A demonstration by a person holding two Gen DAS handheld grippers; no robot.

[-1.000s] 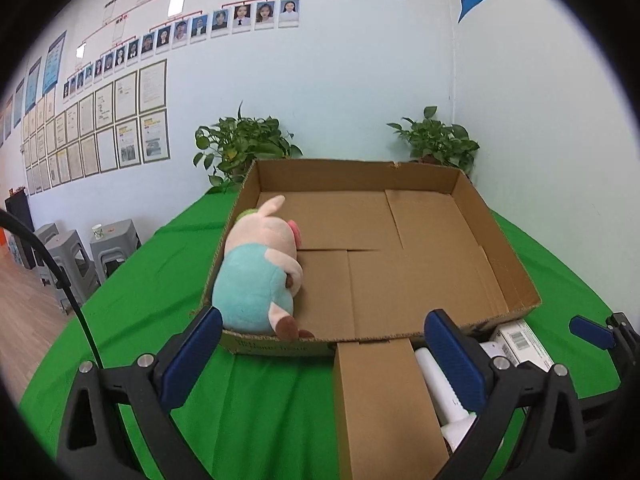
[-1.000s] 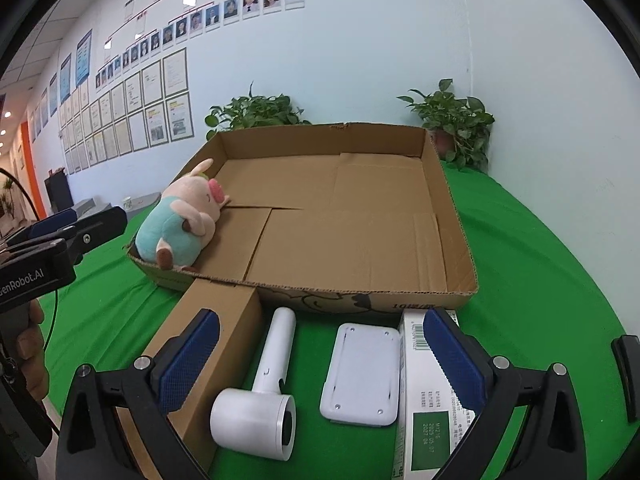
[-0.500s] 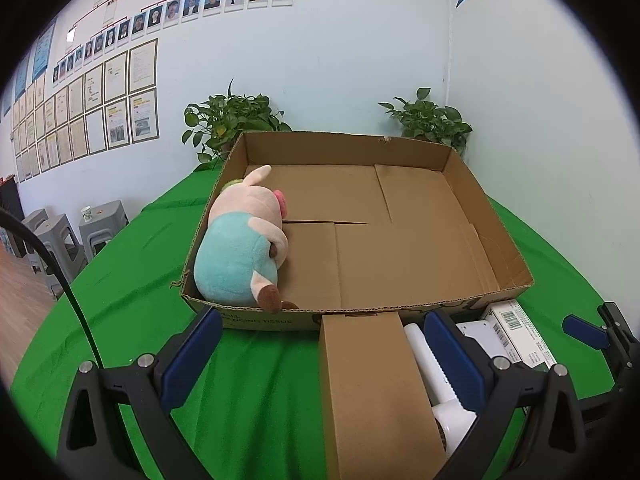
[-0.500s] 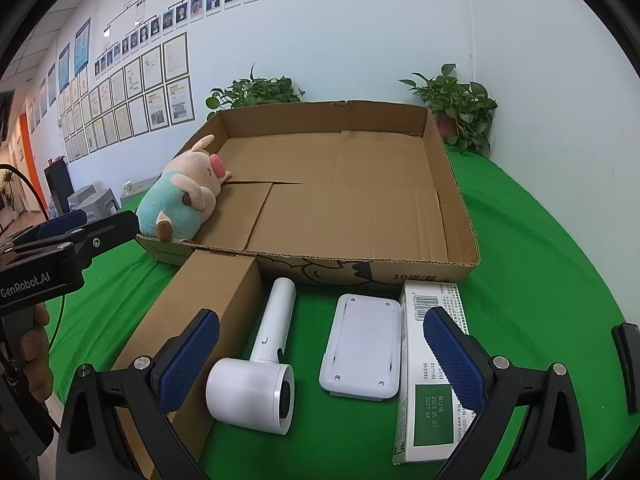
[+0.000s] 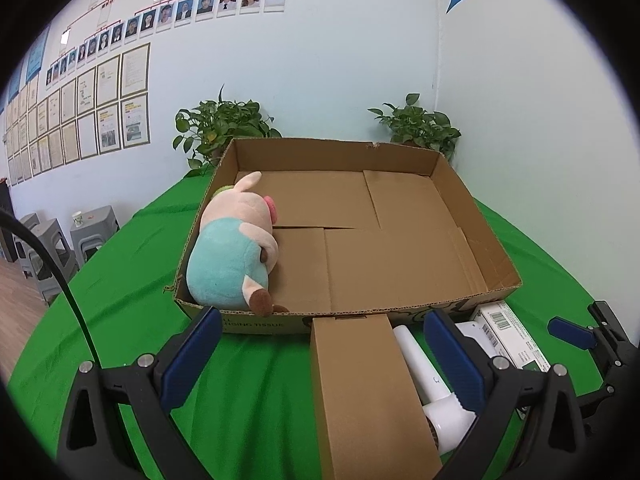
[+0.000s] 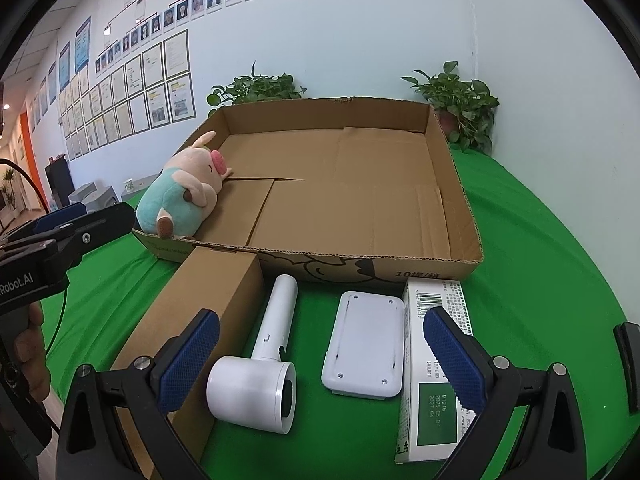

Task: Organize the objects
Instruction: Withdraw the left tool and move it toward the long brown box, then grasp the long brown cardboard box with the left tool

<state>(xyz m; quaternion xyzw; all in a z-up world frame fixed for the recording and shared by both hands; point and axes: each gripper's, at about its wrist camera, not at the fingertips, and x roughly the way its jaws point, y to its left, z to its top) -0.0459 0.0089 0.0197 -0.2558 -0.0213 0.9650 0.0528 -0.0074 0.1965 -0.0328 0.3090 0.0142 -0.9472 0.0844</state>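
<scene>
A shallow open cardboard tray [image 5: 472,216] [image 6: 460,208] sits on the green table. A plush pig [image 5: 236,256] [image 6: 180,196] lies in its near left corner. In front of the tray lie a long brown box [image 5: 364,392] [image 6: 200,320], a white hair dryer [image 6: 264,364] [image 5: 424,376], a white flat device [image 6: 366,344] and a white-and-green carton [image 6: 436,376] [image 5: 512,336]. My left gripper [image 5: 324,364] is open and empty above the brown box. My right gripper [image 6: 320,360] is open and empty above the dryer and the device.
Two potted plants [image 5: 220,128] [image 5: 416,124] stand behind the tray against the wall. Grey stools [image 5: 52,248] stand off the table's left side. The left gripper also shows at the left edge of the right wrist view [image 6: 60,236].
Both grippers have risen and pulled back slightly, so the tray and the items in front look a little lower and fuller in view. Nothing was grasped or moved.
</scene>
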